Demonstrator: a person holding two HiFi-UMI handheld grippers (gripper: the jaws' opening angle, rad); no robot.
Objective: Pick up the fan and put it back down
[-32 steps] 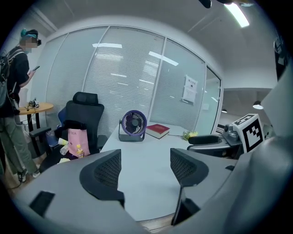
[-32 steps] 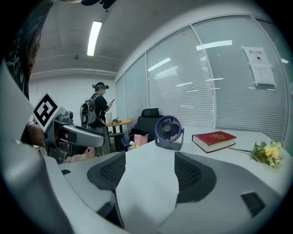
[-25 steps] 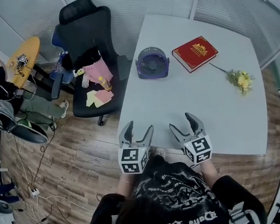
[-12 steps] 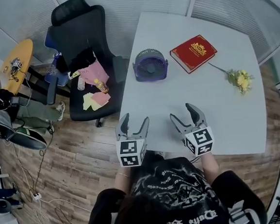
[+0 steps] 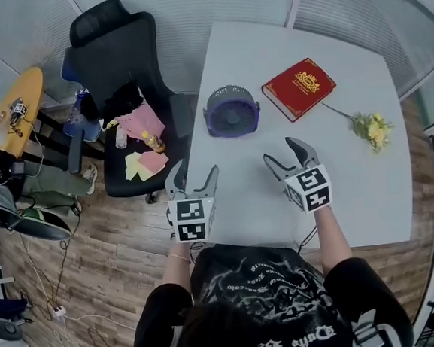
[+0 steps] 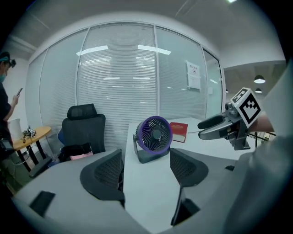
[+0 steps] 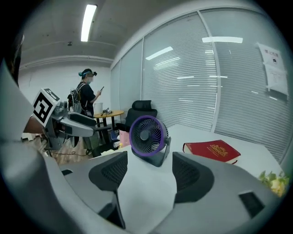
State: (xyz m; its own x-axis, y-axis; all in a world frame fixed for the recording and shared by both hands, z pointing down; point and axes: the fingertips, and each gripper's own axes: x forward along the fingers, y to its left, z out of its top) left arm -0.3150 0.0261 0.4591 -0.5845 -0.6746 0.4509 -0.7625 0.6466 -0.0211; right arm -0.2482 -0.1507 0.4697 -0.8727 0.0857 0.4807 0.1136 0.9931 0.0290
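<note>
A small round fan (image 5: 231,112) with a purple grille ring and a dark stand was seen standing upright on the white table (image 5: 352,165), close to its left edge. Its grille was turned toward the table's near side.

Head view: from above my shoulders, steeply down onto the white table (image 5: 354,187), well off. Left gripper view: low over the tabletop, looking along my claw's jaws at the fan (image 6: 154,134), fairly near. Right gripper view: same height, from further right. Both share fan, red book (image 6: 178,131), black chair (image 6: 84,125).
</note>
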